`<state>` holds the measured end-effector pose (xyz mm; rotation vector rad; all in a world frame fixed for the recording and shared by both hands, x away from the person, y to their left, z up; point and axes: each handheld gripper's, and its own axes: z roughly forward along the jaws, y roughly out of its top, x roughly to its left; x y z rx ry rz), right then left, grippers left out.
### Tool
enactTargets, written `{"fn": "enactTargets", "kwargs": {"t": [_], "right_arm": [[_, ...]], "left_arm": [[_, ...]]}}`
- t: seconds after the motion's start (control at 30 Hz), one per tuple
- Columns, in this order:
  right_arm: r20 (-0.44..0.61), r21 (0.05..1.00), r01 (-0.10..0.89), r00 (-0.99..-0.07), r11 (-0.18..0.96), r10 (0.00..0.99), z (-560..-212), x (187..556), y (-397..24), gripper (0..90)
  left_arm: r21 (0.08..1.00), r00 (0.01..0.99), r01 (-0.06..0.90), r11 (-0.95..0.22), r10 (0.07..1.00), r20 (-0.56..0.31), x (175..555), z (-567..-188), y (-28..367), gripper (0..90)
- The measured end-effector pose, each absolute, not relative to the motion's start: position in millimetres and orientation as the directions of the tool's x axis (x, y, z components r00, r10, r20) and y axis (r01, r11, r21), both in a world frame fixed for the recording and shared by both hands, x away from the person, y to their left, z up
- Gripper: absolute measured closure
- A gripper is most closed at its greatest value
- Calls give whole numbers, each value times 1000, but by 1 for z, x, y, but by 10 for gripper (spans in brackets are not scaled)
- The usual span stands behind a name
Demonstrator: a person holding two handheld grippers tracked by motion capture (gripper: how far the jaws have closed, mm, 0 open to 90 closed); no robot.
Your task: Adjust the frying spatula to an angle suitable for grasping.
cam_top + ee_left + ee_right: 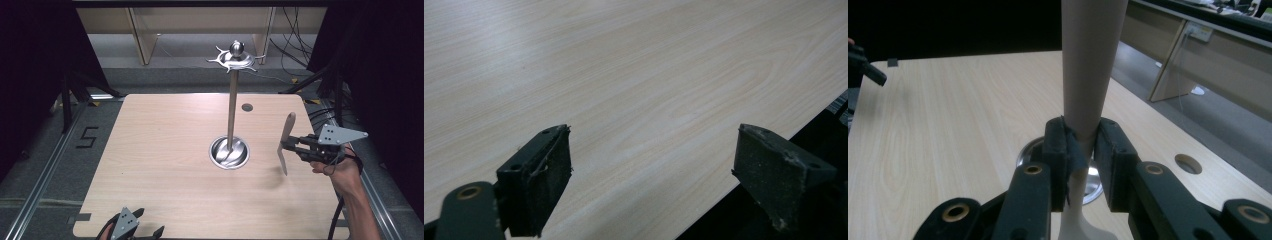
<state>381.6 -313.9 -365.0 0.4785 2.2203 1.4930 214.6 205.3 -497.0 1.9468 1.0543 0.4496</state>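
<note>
My right gripper is shut on a beige spatula-like utensil and holds it upright above the table's right side. In the right gripper view the pads clamp the utensil's narrow neck, and its wide end rises out of the top of the picture. Left of it stands a tall metal stand with a round dish base and a crown of hooks on top. My left gripper rests at the table's near left edge, and its jaws stand wide apart over bare wood.
The light wooden table has a small round hole near its far edge. Behind it are wooden furniture legs and loose cables on the floor. Dark curtains flank both sides.
</note>
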Motion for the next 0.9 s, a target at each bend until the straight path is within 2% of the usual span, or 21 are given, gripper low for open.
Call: {"fn": "enactTargets", "kwargs": {"t": [0.07, 0.17, 0.2, 0.4, 0.57, 0.63, 0.7, 0.9], "right_arm": [[-165, 935, 33, -842, 353, 514, -365, 382, -314, 767], [-125, 946, 60, -841, 320, 527, -362, 383, -313, 768], [-150, 949, 34, -826, 315, 543, -358, 386, -312, 767], [-125, 957, 58, -804, 286, 582, -347, 390, -307, 767], [-132, 957, 55, -789, 283, 600, -338, 391, -301, 767], [-164, 951, 38, -780, 307, 604, -333, 393, -298, 767], [-163, 950, 45, -772, 309, 614, -328, 394, -292, 768], [-176, 945, 45, -765, 324, 619, -321, 397, -282, 767]], "left_arm": [[817, 579, 504, -279, 811, -80, 215, -497, 205, 150], [806, 582, 507, -306, 811, -57, 215, -497, 207, 150], [819, 573, 508, -268, 815, -88, 215, -498, 205, 150], [815, 578, 508, -279, 812, -82, 215, -497, 206, 150], [817, 576, 508, -273, 813, -87, 215, -498, 205, 150], [819, 575, 507, -270, 814, -87, 215, -498, 205, 150], [802, 584, 508, -314, 810, -53, 215, -497, 207, 150], [816, 578, 507, -278, 812, -82, 214, -497, 205, 150]]}}
